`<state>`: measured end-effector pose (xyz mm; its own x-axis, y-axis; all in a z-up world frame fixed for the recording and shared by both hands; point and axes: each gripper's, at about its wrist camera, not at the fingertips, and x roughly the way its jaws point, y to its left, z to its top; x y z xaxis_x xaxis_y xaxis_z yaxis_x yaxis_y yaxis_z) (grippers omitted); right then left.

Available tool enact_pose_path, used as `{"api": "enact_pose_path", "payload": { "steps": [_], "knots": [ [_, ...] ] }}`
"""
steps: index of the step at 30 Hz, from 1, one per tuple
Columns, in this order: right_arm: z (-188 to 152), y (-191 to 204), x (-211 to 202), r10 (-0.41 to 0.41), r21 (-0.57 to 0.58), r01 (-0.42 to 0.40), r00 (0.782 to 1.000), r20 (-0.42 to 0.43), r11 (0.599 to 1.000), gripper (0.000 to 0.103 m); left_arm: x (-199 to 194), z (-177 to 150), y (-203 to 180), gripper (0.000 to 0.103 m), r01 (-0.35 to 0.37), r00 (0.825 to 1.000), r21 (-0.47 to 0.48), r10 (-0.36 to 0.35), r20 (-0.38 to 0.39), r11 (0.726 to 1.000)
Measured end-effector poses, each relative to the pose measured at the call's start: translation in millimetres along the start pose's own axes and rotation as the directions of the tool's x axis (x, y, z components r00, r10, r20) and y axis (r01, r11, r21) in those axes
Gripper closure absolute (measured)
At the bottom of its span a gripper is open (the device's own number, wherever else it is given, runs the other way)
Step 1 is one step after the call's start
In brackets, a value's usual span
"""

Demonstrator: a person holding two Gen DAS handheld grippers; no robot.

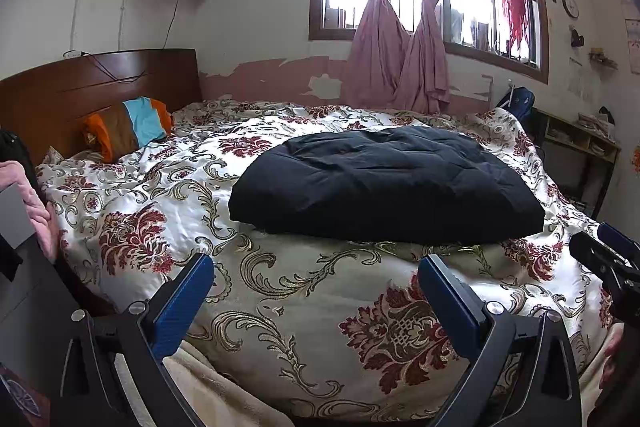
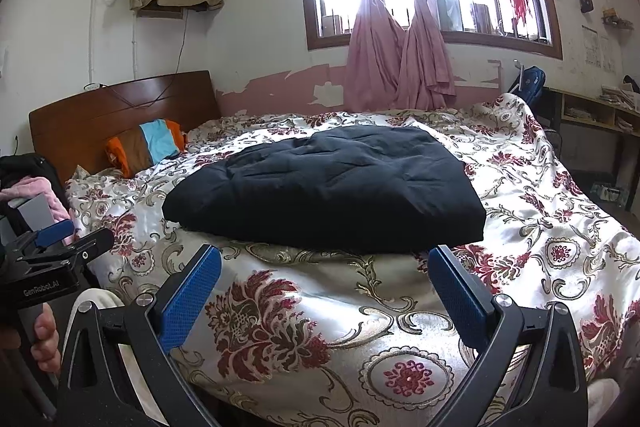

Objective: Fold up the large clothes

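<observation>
Both tongs, left tongs point(image 1: 316, 275) and right tongs point(image 2: 325, 269), hang spread and empty; I'd judge the dark garment point(image 1: 384, 183) folded, so only square its near edge gently.

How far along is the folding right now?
Done, apparently: the dark garment lies as a compact folded bundle on the floral bedspread. In hand: nothing; the left gripper and right gripper hang open, short of it. Left: possibly only tidying.

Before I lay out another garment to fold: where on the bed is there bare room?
Free: the quilt right of the black garment, and the strip between it and the near edge, by the open right gripper and left gripper. Left, up to the striped pillow, is narrower. The middle is taken.
</observation>
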<state>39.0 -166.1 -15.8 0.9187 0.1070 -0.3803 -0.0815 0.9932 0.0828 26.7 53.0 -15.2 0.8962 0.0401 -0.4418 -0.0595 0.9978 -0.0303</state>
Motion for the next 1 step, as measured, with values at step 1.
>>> {"api": "enact_pose_path", "payload": {
  "steps": [1],
  "knots": [
    [0.0,0.3,0.4,0.001,0.0,-0.001,1.0,-0.001,1.0,0.002,0.4,-0.2,-0.3,0.0,-0.003,1.0,0.001,0.003,0.0,1.0]
  ]
}}
